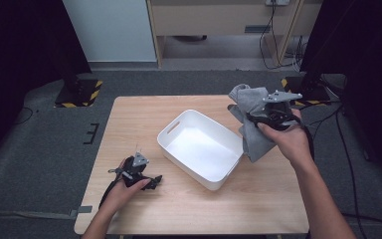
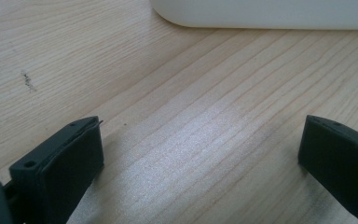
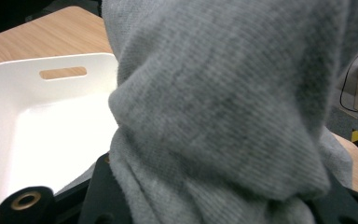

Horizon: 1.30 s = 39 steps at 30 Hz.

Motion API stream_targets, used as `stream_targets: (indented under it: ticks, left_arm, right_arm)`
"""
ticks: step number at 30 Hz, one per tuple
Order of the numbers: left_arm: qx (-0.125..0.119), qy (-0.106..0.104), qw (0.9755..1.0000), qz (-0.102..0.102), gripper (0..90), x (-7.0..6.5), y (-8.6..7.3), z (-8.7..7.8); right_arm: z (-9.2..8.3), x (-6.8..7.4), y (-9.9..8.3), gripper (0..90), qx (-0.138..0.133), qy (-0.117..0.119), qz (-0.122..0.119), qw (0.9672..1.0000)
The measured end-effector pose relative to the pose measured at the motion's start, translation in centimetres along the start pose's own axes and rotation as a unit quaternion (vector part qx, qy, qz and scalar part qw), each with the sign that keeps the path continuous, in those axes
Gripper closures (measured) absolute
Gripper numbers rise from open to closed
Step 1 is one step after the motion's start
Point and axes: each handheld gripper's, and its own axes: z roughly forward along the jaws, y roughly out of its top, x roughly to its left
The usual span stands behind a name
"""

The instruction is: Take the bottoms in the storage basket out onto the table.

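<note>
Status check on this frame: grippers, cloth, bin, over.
Right gripper shut on grey cloth, raised beside white bin. Left gripper open, resting on table. Bin empty, path clear.

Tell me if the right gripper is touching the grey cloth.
Touching. In the right gripper view the grey cloth bunches up directly between the right gripper's black jaws; the high view shows it hanging from them.

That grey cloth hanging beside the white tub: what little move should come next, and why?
Probably a short carry sideways to bring it over the tub, then down. The right gripper is shut on the grey cloth, which hangs above the table just off the white tub's far corner, not yet over its opening. The tub looks empty, and the left gripper rests open on the table.
</note>
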Motion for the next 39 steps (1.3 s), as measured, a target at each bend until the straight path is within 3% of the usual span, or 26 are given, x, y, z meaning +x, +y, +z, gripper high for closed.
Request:
stream_targets:
  ticks: [39]
  left_arm:
    - [0.001, 0.0, 1.0, 0.0, 0.0, 0.0, 0.0, 0.0]
  right_arm:
    - [-0.8, -2.4, -3.1, 54.1, 0.014, -0.018, 0.024, 0.9995]
